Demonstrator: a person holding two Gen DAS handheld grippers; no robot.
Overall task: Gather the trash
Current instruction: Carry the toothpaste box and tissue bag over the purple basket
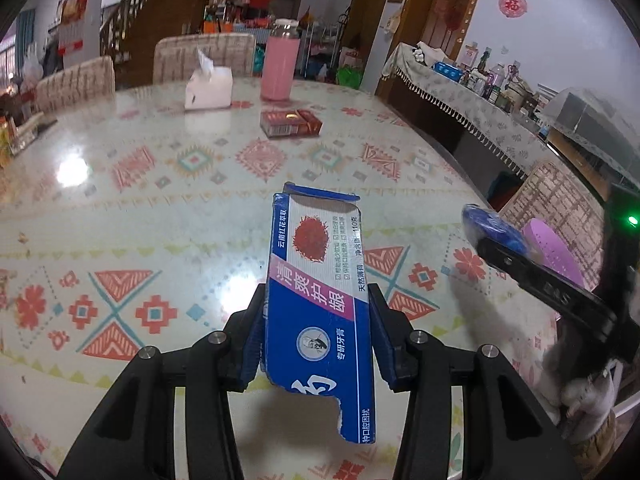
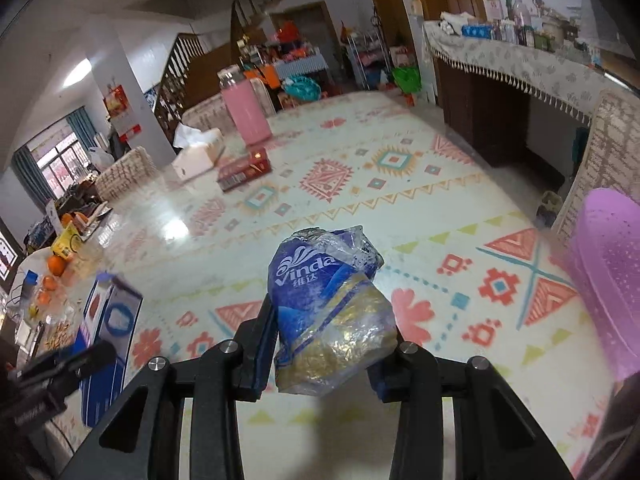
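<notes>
Left gripper point(image 1: 318, 336): jaws clamp a torn, open-ended toothpaste box point(image 1: 320, 280).
Right gripper point(image 2: 326, 344): jaws clamp a crumpled wrapper point(image 2: 328, 316).
Purple basket point(image 2: 612, 272): contents unseen.

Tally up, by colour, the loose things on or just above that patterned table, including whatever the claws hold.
Blue: 2, the torn toothpaste box in the left claw and the crumpled tissue wrapper in the right claw
Pink: 1, the bottle
White: 1, the tissue pack
Red: 1, the cigarette pack
Total: 5
</notes>
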